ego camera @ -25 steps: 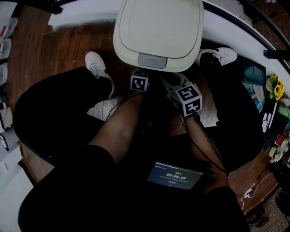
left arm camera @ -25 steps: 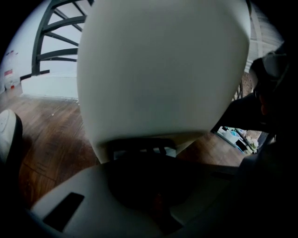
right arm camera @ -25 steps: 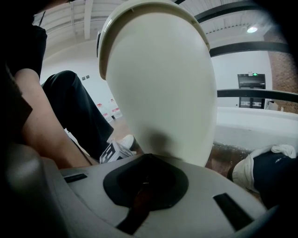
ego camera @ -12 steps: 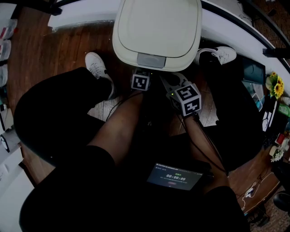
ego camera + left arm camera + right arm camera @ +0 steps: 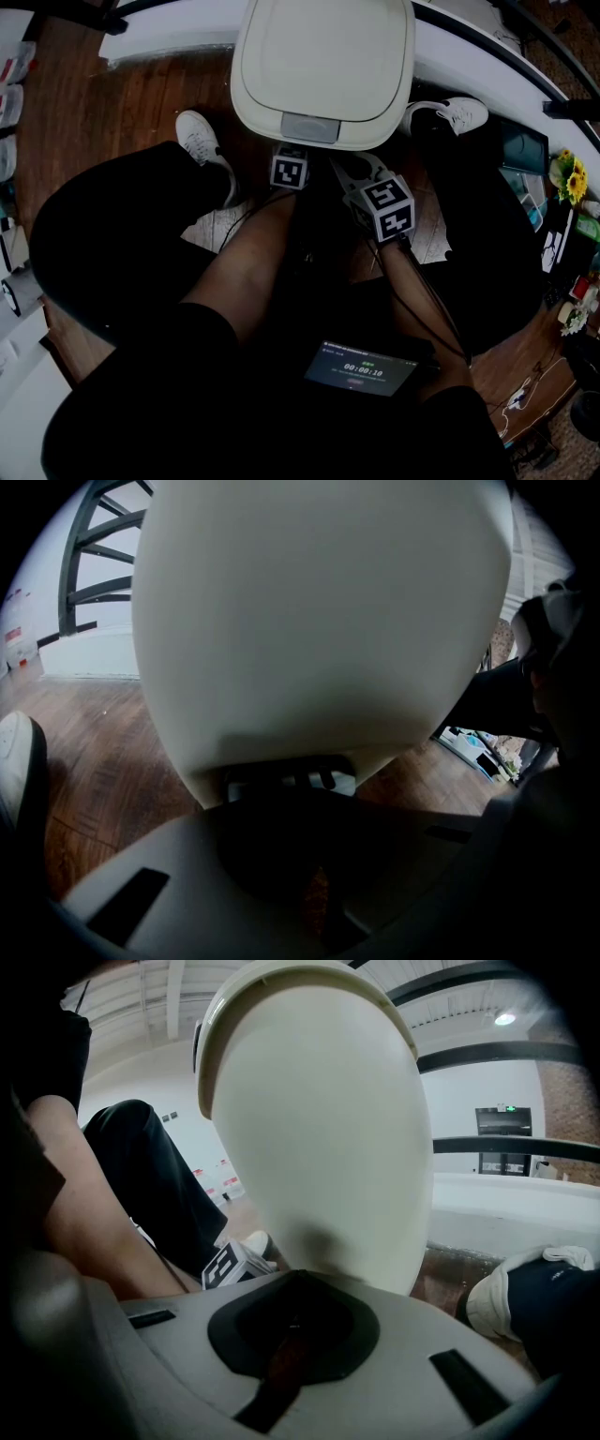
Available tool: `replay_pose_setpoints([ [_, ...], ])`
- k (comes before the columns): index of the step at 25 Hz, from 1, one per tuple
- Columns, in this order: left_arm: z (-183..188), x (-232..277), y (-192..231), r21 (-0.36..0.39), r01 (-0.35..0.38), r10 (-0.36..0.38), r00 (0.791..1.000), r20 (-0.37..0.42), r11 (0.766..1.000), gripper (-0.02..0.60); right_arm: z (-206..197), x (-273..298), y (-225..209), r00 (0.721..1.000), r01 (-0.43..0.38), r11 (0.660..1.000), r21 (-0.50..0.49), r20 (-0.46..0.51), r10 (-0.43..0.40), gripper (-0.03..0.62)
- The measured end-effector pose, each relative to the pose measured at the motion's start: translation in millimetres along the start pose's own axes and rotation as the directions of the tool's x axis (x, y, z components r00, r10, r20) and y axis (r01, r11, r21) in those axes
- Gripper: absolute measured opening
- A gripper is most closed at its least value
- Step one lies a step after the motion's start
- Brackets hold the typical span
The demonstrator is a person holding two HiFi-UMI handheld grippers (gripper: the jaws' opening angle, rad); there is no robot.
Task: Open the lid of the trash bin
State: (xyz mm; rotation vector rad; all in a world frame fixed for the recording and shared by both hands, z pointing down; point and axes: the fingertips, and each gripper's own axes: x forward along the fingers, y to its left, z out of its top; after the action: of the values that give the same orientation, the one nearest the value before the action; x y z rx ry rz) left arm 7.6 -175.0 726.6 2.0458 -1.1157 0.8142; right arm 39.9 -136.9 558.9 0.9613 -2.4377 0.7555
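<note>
1. One cream trash bin (image 5: 323, 56), lid (image 5: 319, 42) down, straight ahead of both pairs of fingers; no legible lettering.
2. One dark screen (image 5: 361, 367), well behind the fingers, reading 00:00:10.
3. Two white shoes (image 5: 199, 136), one out to each side of the fingers.
4. Two grippers: left gripper (image 5: 309, 808) clenched on nothing, just before the bin's front; right gripper (image 5: 295, 1283) likewise clenched and empty, close beside it.

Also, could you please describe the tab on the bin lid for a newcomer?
Find the big cream trash bin on the wooden floor, between two white shoes. At the middle of its lid's near edge sits a small rectangular tab. It is the only grey patch on the plain cream lid.
</note>
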Motion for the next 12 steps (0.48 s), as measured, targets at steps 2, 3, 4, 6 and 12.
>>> replay_pose_setpoints([
  [2, 0.2, 0.5, 0.5, 0.0, -0.004, 0.004, 1.0, -0.005, 1.0, 0.031, 0.6, 0.0, -0.8, 1.0, 0.001, 1.0, -0.001, 0.002, -0.001, 0.018],
  [3, 0.1, 0.8, 0.7, -0.002, -0.005, 0.005, 1.0, -0.008, 1.0, 0.031, 0.7, 0.0, -0.9, 1.0, 0.0, 1.0, -0.002, 0.002, 0.0, 0.018],
  [4, -0.2, 1.0, 0.8, -0.005, -0.006, 0.006, 1.0, -0.01, 1.0, 0.029, 0.6, 0.1, -0.8, 1.0, 0.0, 1.0, -0.002, 0.002, 0.0, 0.018],
  [6, -1.0, 1.6, 1.0, -0.009, -0.007, 0.007, 1.0, -0.017, 1.0, 0.031, 0.2, 0.2, -0.5, 1.0, 0.0, 1.0, 0.0, 0.0, 0.0, 0.018],
  [12, -2.9, 2.4, 2.6, -0.029, -0.011, 0.01, 1.0, -0.025, 1.0, 0.029, -0.6, 0.9, -0.6, 1.0, 0.004, 1.0, 0.005, -0.002, -0.004, 0.018],
])
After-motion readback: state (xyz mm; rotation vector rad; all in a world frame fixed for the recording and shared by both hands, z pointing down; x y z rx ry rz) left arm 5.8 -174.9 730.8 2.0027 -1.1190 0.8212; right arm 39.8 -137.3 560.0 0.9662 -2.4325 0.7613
